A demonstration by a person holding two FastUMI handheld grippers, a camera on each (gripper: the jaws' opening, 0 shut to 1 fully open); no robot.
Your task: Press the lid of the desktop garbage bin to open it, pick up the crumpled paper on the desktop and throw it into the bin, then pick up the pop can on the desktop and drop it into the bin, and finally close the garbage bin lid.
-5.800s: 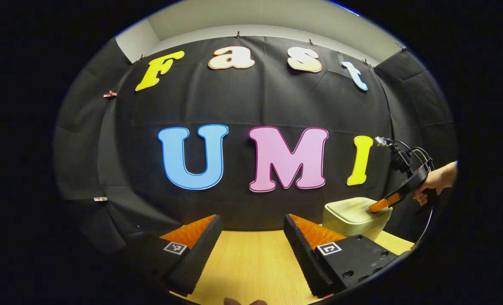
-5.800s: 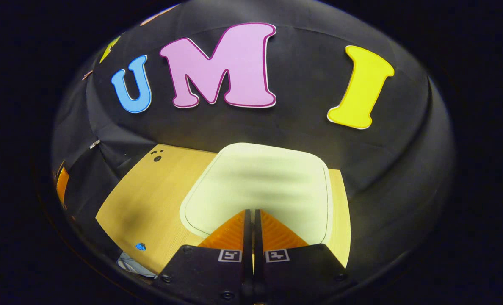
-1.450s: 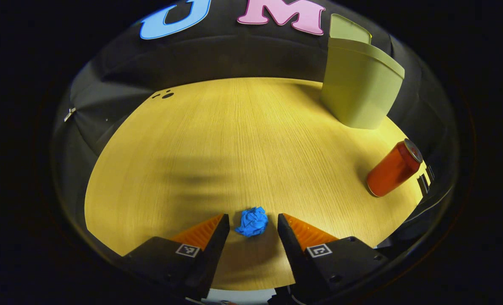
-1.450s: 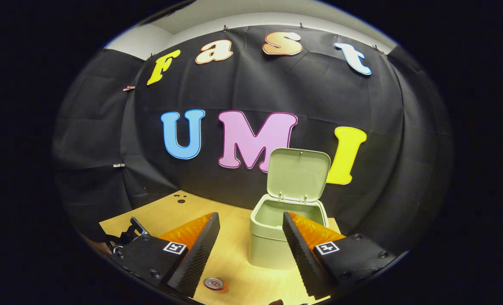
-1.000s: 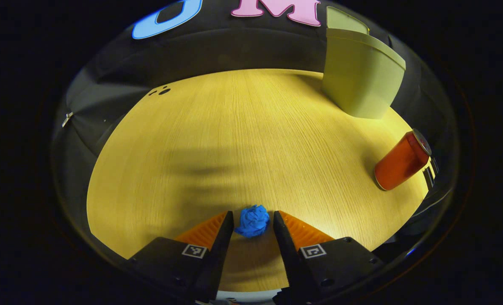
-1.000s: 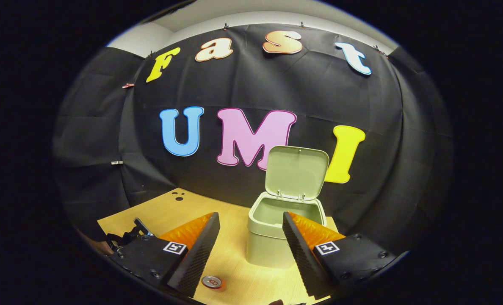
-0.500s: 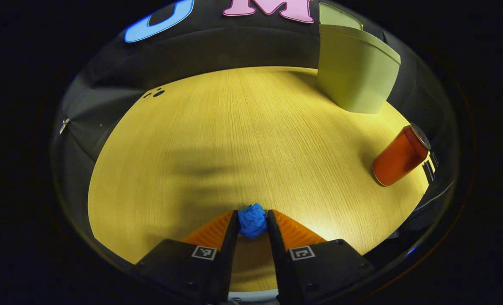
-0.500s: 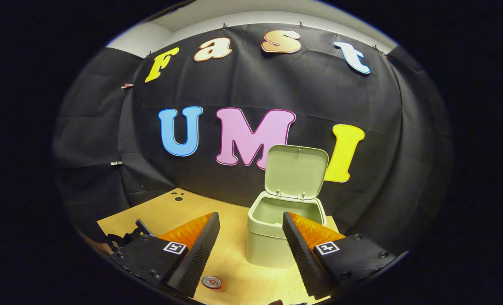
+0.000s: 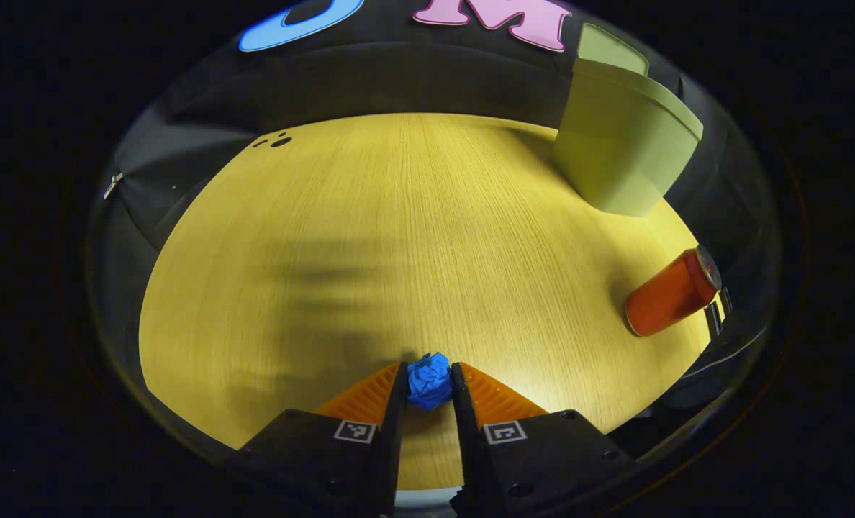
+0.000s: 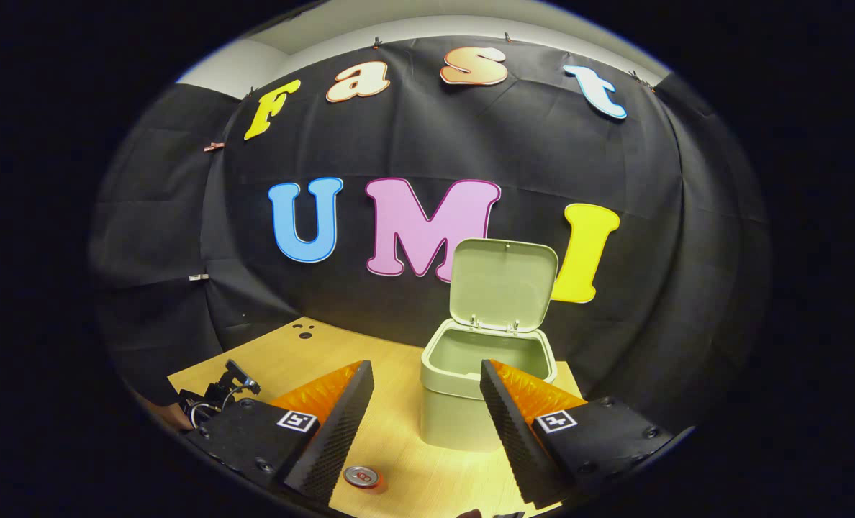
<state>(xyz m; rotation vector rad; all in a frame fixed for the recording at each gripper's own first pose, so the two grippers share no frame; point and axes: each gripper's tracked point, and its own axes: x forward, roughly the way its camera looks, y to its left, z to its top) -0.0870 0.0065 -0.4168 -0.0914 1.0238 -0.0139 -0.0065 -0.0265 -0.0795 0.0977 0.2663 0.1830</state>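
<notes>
1. The left gripper [image 9: 429, 385] points down at the wooden desktop [image 9: 399, 237], and its two fingers are almost together, pressing on both sides of the crumpled paper [image 9: 429, 379].
2. The crumpled paper is a small blue ball, held right at the fingertips, and it sits at the surface of the desktop; I cannot tell if it still touches the wood.
3. In the left gripper view, the pop can [image 9: 671, 293] stands on the desktop far to the right of the fingers, well apart from the paper; it is red-orange with a silver top.
4. The garbage bin [image 9: 622, 147] is pale green and stands ahead and to the right of the left gripper, beyond the can.
5. The right gripper [image 10: 426, 403] is held above the desktop with its fingers wide apart, and nothing is between them.
6. In the right gripper view, the bin stands straight ahead of the fingers, and its lid [image 10: 503, 284] is up, nearly upright, so the inside is open.
7. The top of the can shows low between the right gripper's fingers, close to the left finger.
8. The body of the left gripper shows at the lower left of the right gripper view, near the edge of the desktop.
</notes>
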